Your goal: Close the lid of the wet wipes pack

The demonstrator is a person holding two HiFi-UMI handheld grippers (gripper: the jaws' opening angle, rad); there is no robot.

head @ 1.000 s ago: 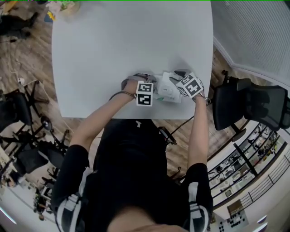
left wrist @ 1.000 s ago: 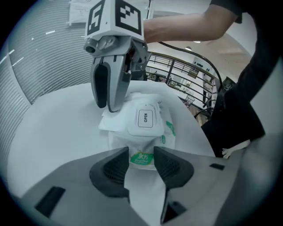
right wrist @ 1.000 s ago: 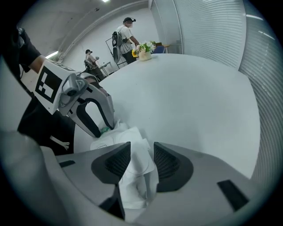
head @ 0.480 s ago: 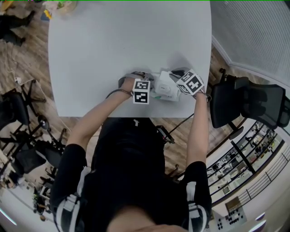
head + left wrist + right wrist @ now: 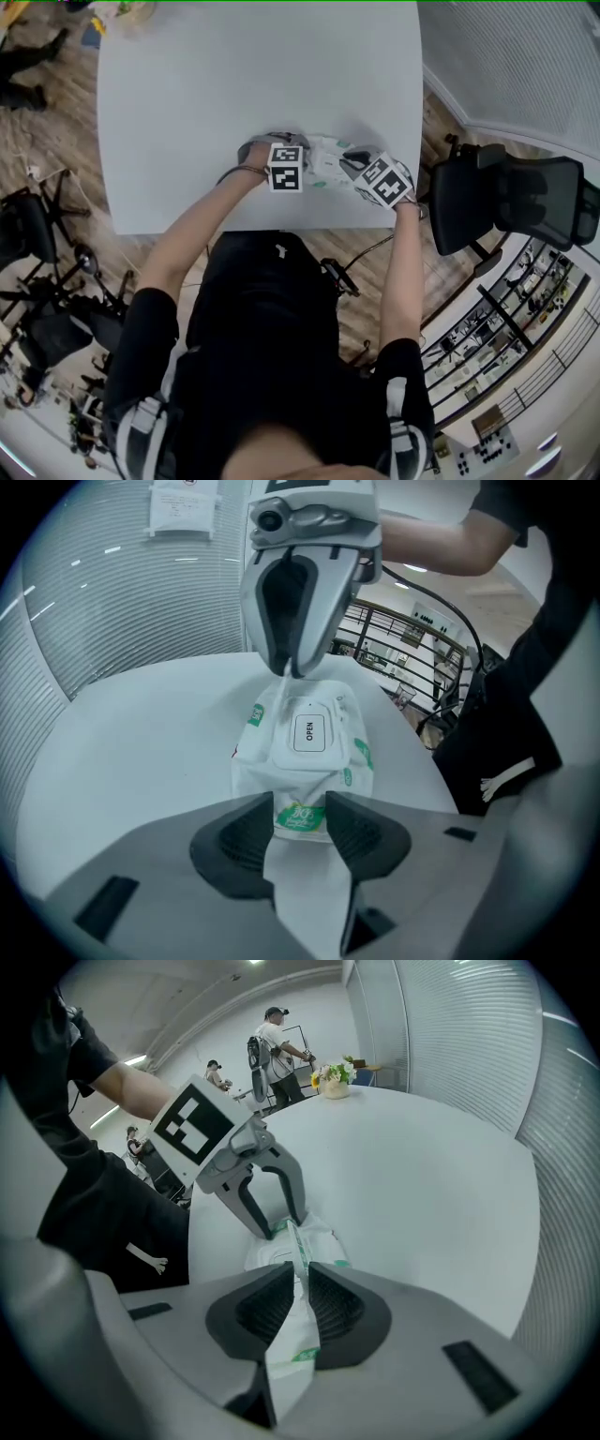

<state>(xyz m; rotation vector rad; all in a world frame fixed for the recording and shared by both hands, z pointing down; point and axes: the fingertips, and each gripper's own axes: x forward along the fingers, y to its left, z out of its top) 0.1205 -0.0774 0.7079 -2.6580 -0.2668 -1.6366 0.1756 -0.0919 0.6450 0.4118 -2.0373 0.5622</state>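
Observation:
The wet wipes pack (image 5: 309, 747) is white with green print, and its white lid (image 5: 309, 733), marked OPEN, lies flat and closed on top. My left gripper (image 5: 300, 822) is shut on the pack's near end. My right gripper (image 5: 298, 1288) has the thin seam of the other end between its pads, and its jaws are closing on it. In the head view the pack (image 5: 323, 161) hangs between the left gripper (image 5: 307, 161) and the right gripper (image 5: 349, 163), a little above the white table (image 5: 234, 84) near its front edge.
A black office chair (image 5: 506, 202) stands to the right of the table. A pot of flowers (image 5: 335, 1077) sits at the table's far corner. People (image 5: 275, 1044) stand in the background beyond it. A slatted wall runs along the right.
Both grippers have risen with the pack and shifted slightly toward the table's far side. The right gripper's jaws have come together on the pack's end seam.

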